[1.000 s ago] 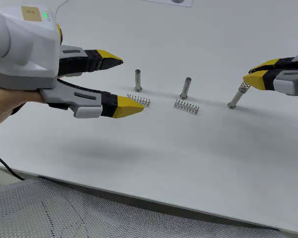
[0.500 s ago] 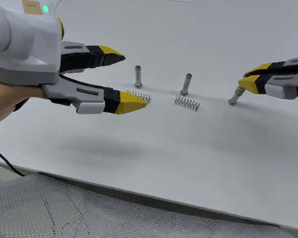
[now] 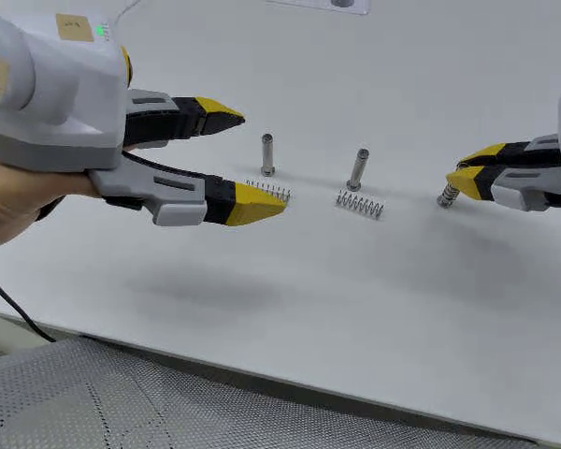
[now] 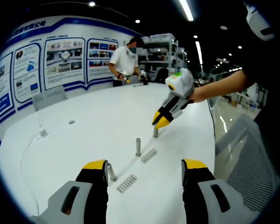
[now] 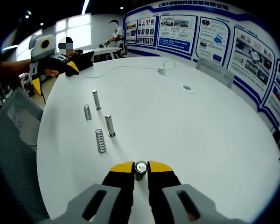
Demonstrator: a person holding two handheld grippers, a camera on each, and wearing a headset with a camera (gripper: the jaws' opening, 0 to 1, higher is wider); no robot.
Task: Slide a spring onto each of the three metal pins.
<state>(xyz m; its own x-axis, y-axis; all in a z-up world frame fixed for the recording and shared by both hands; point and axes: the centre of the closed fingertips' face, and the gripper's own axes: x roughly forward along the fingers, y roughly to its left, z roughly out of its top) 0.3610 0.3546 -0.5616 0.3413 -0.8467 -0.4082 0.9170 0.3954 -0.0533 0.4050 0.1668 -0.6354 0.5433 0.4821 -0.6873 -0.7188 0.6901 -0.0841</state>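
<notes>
Spring (image 3: 446,195) lower (pin (image 5: 140,169) btwn R claw (image 3: 456,172))

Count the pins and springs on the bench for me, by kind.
Metal pins: 3 (left, middle, right)
Springs: 3 (two lying loose, one on the right pin)
Total: 6

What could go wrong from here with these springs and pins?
The right gripper grips the third spring on the right pin, which looks tilted; pushing harder may tip it or pop the spring off. The open left gripper hovers by the left spring, close to the left pin; closing there might bump that pin or flick the spring away.
</notes>
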